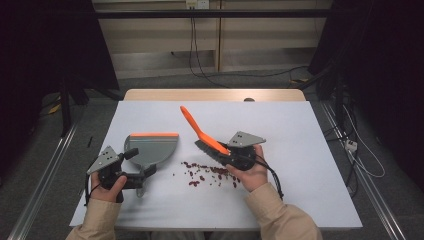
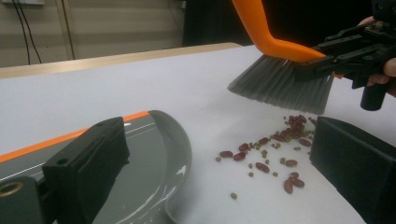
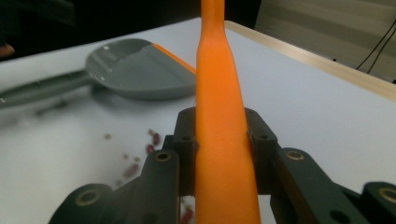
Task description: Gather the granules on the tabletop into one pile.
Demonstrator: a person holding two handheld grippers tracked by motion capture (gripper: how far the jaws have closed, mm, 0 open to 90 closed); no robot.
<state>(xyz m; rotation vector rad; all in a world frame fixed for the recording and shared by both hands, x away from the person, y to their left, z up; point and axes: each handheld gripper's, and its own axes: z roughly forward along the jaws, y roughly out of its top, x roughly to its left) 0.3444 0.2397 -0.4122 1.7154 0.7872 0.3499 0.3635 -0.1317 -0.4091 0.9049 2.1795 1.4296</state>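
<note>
Up front, the right gripper (image 1: 226, 150) clamps the orange brush (image 1: 200, 132), its bristles raised just above the scattered beans (image 1: 207, 174).

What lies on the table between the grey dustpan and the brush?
Scattered red beans and smaller bits lie between dustpan and brush, plain in the high and left gripper views.

No text, label, brand, number or sign could be read anywhere in these pictures. The orange-handled brush (image 1: 202, 135), the grey dustpan (image 1: 152, 148) with its orange edge, the white worktop (image 1: 280, 130) and both grippers carried plain, unmarked surfaces. A small white wall plate (image 1: 196, 4) at the top of the high view was too small to show any writing.
</note>
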